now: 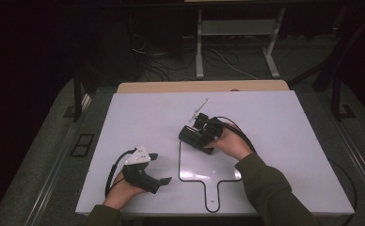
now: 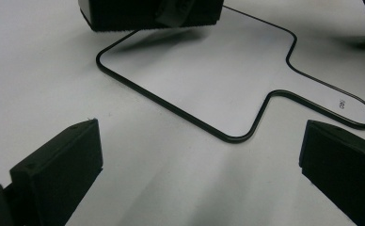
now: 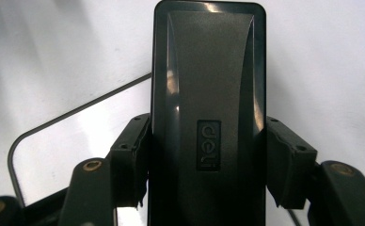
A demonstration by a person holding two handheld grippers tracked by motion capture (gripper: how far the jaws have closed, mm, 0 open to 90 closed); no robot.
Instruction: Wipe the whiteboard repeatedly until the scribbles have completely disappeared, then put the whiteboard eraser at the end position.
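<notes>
In the high view, the right tool [image 1: 195,136] gripped a black whiteboard eraser [image 1: 190,137] at the upper left corner of a paddle-shaped whiteboard [image 1: 218,165] lying on the bench [image 1: 138,113]; the pick-up looked done, wiping still ahead. The left tool [image 1: 158,168] rested near the lower left.

In the left gripper view, its jaws stood wide apart, empty.

In the right gripper view, the glossy dark eraser [image 3: 209,108], oblong and embossed with a logo, sat clamped between both jaws.
</notes>
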